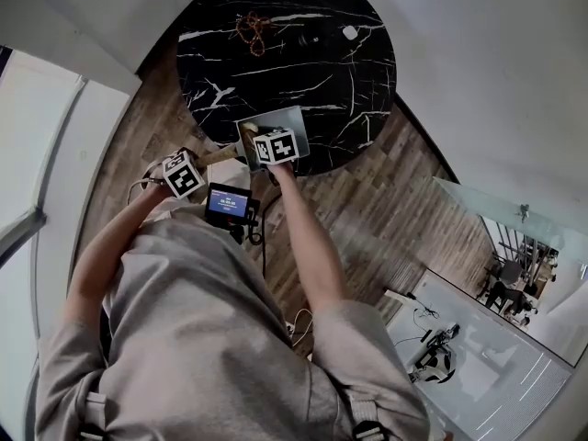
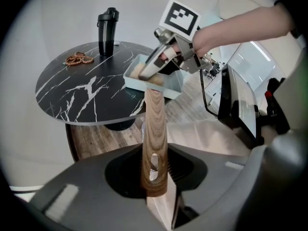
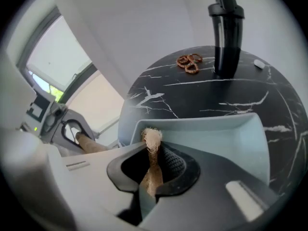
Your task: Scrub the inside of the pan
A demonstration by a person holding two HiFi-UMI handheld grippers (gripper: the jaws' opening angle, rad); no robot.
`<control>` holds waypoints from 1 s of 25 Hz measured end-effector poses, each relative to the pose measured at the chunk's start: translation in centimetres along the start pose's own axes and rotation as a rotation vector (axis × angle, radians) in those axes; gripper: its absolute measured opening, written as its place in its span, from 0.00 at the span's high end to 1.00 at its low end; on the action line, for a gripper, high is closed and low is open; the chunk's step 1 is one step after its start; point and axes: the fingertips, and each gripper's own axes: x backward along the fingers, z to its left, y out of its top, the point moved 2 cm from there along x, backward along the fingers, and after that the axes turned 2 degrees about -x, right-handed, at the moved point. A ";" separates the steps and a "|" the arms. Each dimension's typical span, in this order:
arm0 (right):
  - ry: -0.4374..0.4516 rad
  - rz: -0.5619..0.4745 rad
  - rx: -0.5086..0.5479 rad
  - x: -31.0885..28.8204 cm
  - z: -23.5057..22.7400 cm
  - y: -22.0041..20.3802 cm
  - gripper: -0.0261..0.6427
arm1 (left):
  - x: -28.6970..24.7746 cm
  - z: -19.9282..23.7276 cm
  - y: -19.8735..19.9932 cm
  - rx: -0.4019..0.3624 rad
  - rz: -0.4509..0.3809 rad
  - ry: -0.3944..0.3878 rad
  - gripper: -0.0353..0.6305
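A pale blue-grey square pan (image 1: 276, 123) sits at the near edge of a round black marble table (image 1: 294, 53). Its wooden handle (image 2: 155, 129) sticks out over the floor, and my left gripper (image 2: 156, 174) is shut on the handle's end. My right gripper (image 3: 153, 170) is shut on a tan fibrous scrubber (image 3: 151, 141). It hovers over the pan's near rim (image 3: 202, 124), by the handle's root. In the left gripper view the right gripper (image 2: 155, 67) presses the scrubber (image 2: 144, 72) down into the pan (image 2: 154, 81).
A black tumbler (image 2: 107, 29) and a brown bead string (image 2: 79, 58) stand at the table's far side, with a small white object (image 1: 349, 33) nearby. A small screen (image 1: 228, 203) hangs at the person's chest. Wood floor surrounds the table; a screen stand (image 2: 240, 105) is to the right.
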 end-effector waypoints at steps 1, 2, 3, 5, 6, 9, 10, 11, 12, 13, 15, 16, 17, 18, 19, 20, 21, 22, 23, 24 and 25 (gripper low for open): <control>0.007 0.010 0.064 0.6 -0.2 -0.3 0.89 | 0.0 0.0 0.0 -0.002 0.000 0.001 0.79; -0.016 0.029 0.146 1.2 -0.6 -0.7 0.89 | 0.1 0.0 0.0 -0.006 0.000 0.002 0.79; -0.070 0.057 0.250 1.8 -1.4 -1.0 0.89 | 0.1 0.1 0.0 -0.009 -0.001 0.004 0.79; -0.229 0.133 0.515 2.8 -3.8 -1.2 0.89 | 0.2 0.3 -0.1 -0.011 -0.004 0.007 0.79; -0.309 0.168 0.646 3.2 -5.2 -0.9 0.89 | 0.1 0.3 -0.1 -0.010 -0.005 0.008 0.79; -0.472 0.231 0.870 4.5 -8.2 1.5 0.89 | -0.1 0.3 -0.1 -0.005 -0.006 0.009 0.79; -0.500 0.252 0.908 4.7 -8.7 2.3 0.89 | -0.1 0.3 -0.1 -0.006 -0.007 0.010 0.79; -0.519 0.276 0.946 4.7 -9.1 2.8 0.89 | -0.1 0.3 -0.1 -0.005 -0.008 0.012 0.79; -0.532 0.300 0.989 4.5 -9.3 3.2 0.89 | 0.0 0.3 0.0 -0.002 -0.012 0.013 0.79; -0.540 0.323 1.032 4.3 -9.3 3.5 0.89 | 0.0 0.3 0.0 0.004 -0.016 0.013 0.80; -0.552 0.366 1.108 3.7 -9.3 3.4 0.89 | 0.1 0.2 0.0 0.013 -0.022 0.015 0.80; -0.556 0.385 1.133 3.4 -9.3 3.2 0.89 | 0.0 0.2 0.0 0.014 -0.022 0.015 0.80; -0.557 0.400 1.151 3.2 -9.4 2.9 0.89 | 0.0 0.2 0.0 0.014 -0.020 0.013 0.80; -0.553 0.413 1.165 3.1 -9.4 2.7 0.89 | 0.0 0.1 -0.1 0.015 -0.018 0.008 0.80; -0.541 0.425 1.179 3.0 -9.5 2.6 0.89 | -0.1 0.1 -0.1 0.017 -0.019 0.003 0.80; -0.523 0.438 1.191 2.9 -9.6 2.5 0.89 | -0.1 0.2 -0.1 0.021 -0.020 0.000 0.80; -0.502 0.454 1.200 2.8 -9.6 2.6 0.89 | -0.1 0.4 -0.2 0.026 -0.020 0.000 0.80; -0.481 0.476 1.204 2.7 -9.6 2.5 0.89 | -0.1 0.6 -0.3 0.033 -0.019 0.005 0.80; -0.459 0.508 1.209 2.7 -9.6 2.3 0.89 | 0.0 0.8 -0.3 0.042 -0.014 0.010 0.80; -0.438 0.547 1.215 2.7 -9.5 1.9 0.89 | 0.0 0.9 -0.3 0.054 -0.005 0.013 0.79; -0.418 0.587 1.216 2.7 -9.5 1.4 0.89 | 0.0 1.0 -0.2 0.066 0.005 0.012 0.78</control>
